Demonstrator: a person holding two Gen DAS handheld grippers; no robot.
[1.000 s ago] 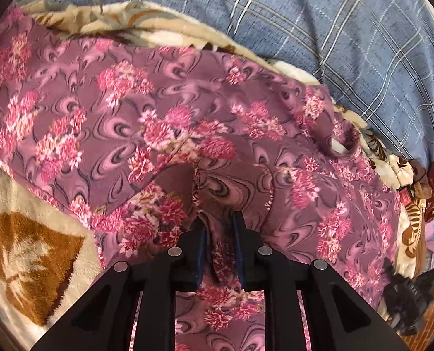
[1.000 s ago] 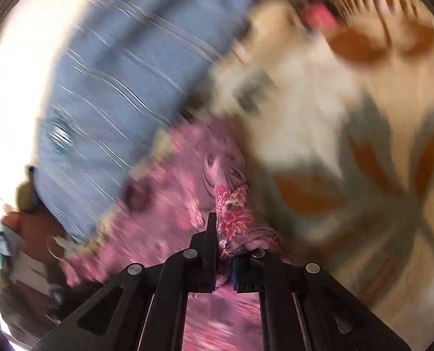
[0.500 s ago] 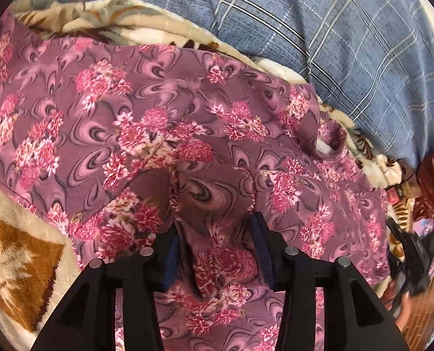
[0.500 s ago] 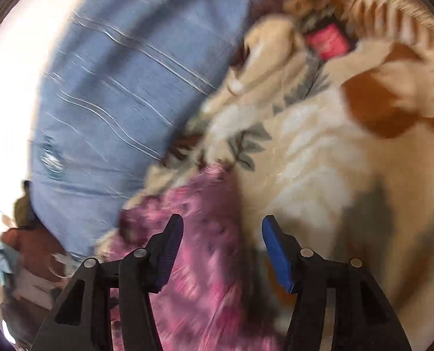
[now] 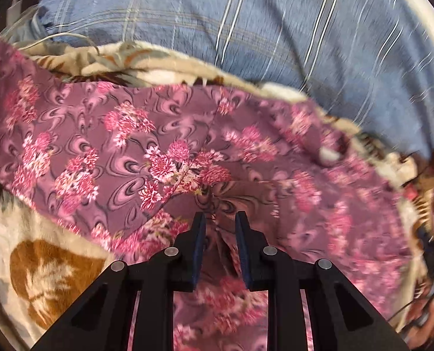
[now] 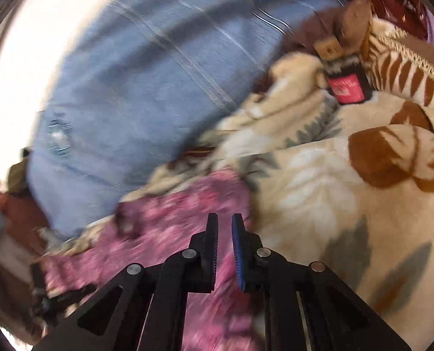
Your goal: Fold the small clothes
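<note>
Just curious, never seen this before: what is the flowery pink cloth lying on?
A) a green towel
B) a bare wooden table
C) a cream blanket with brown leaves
C: the floral garment lies spread on the cream leaf-print blanket.

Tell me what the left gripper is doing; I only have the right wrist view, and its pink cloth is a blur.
Observer: The left gripper sits low over a raised fold of the floral garment, its fingers narrowly apart on either side of it. I cannot tell whether it pinches.
Operator: Is the garment bunched or spread?
Observer: Mostly spread across the leaf-print blanket, with a diagonal crease through its middle.
Operator: Anything loose near its far edge?
Observer: A thin pale cord loops at the far left, where the blanket meets the blue plaid fabric.
</note>
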